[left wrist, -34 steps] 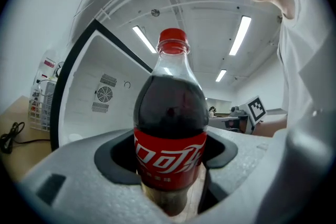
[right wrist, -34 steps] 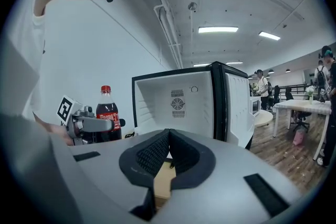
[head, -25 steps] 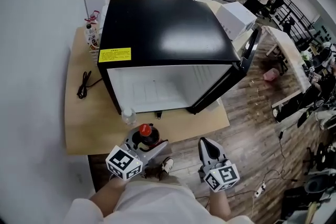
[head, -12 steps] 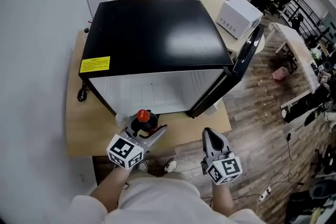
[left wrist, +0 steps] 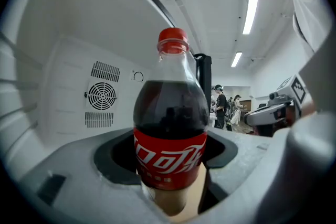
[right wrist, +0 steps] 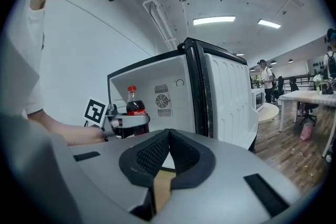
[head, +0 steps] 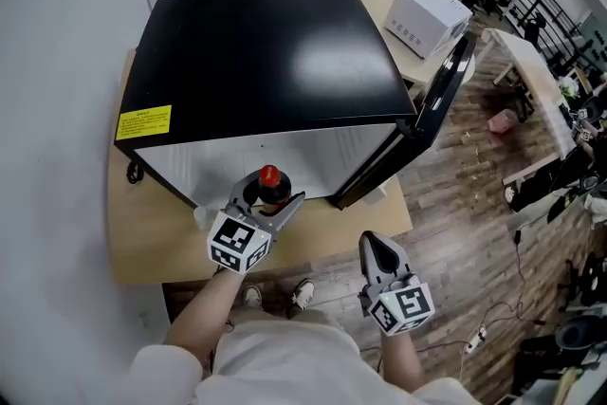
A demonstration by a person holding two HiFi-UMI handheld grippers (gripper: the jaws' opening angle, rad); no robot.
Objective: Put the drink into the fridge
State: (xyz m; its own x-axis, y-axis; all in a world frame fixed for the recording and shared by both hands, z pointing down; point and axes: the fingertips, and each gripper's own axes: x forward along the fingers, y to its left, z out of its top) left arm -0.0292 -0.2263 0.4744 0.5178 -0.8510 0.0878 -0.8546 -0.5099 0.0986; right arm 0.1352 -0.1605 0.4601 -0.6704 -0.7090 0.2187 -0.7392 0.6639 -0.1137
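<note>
Fingers [left wrist: 73,176] of L gripper [left wrist: 169,165] pinch the drink bottle [left wrist: 170,123] at about label height, 1 finger per side. Bottle stands upright, red cap [left wrist: 172,41] on, dark liquid up to the shoulder, red label [left wrist: 169,157] facing the camera.

Head view: L gripper [head: 269,197] holds the bottle [head: 270,186] at the open mouth of the fridge [head: 266,52]. It is above the front strip of the wooden table [head: 156,237] on which the fridge stands. Whether the bottle has passed the threshold can't be told.

L gripper view, behind the bottle: white inner back wall of the fridge [left wrist: 58,76] w/ round fan grille [left wrist: 101,96].

Fridge ext.: black top, yellow sticker [head: 142,121] near its front picture-left corner. Door [head: 442,90] is swung wide open at picture-right.

R gripper [head: 377,253] hangs to picture-right of and below the bottle, well apart from it, off the table edge and over the wood floor [head: 455,204]. R gripper view: its 2 fingers [right wrist: 236,186] are pressed together at the tips, nothing between them. It looks toward the fridge interior [right wrist: 157,86], w/ the bottle [right wrist: 136,110] at picture-left.

Beyond the fridge: white box [head: 427,14] on another table.
</note>
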